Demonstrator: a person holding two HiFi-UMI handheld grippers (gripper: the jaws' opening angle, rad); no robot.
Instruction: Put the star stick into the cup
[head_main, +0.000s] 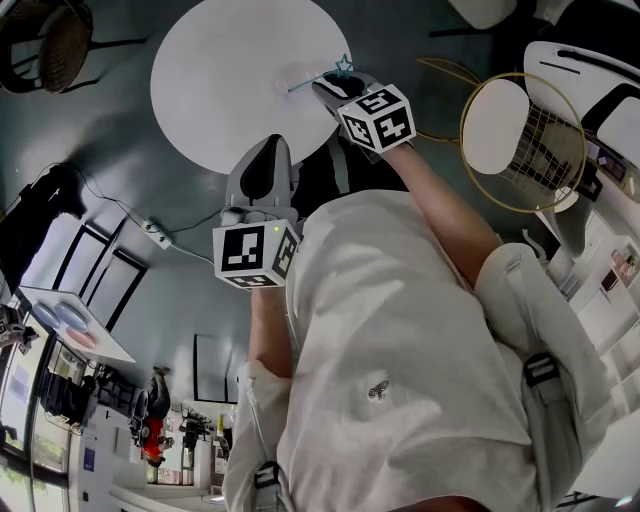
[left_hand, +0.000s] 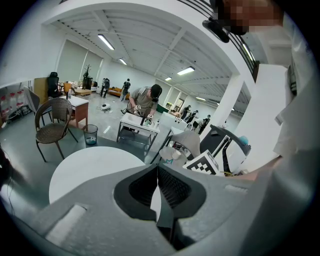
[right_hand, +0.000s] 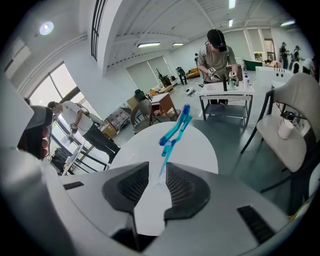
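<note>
The dark floor (head_main: 120, 200) takes up most of the head view, and on it stands the round white counter (head_main: 220, 90), its top bare apart from the thing I am working with; off to my right, just beside the counter, is a white chair (head_main: 497, 125) with a gold wire frame; in the left gripper view a brown wicker chair (left_hand: 52, 120) stands beyond the counter's far side, well apart from it.

My left hand-held gripper (left_hand: 159, 172) hangs over the near edge of the counter, tilted downward; its jaws are together with nothing between them, only a sliver of white counter showing lower down in the gap.

My right hand-held gripper (right_hand: 157, 172) reaches over the counter's right part, also pointing down at the top; its jaws stand apart, and white counter shows plainly between them.

The blue star stick (right_hand: 172, 132) has its thin stem running into that gap while the star end points away from me toward the counter's far edge; the pads do not press on it; it is blurred, so I cannot tell whether it lies flat on the counter.
</note>
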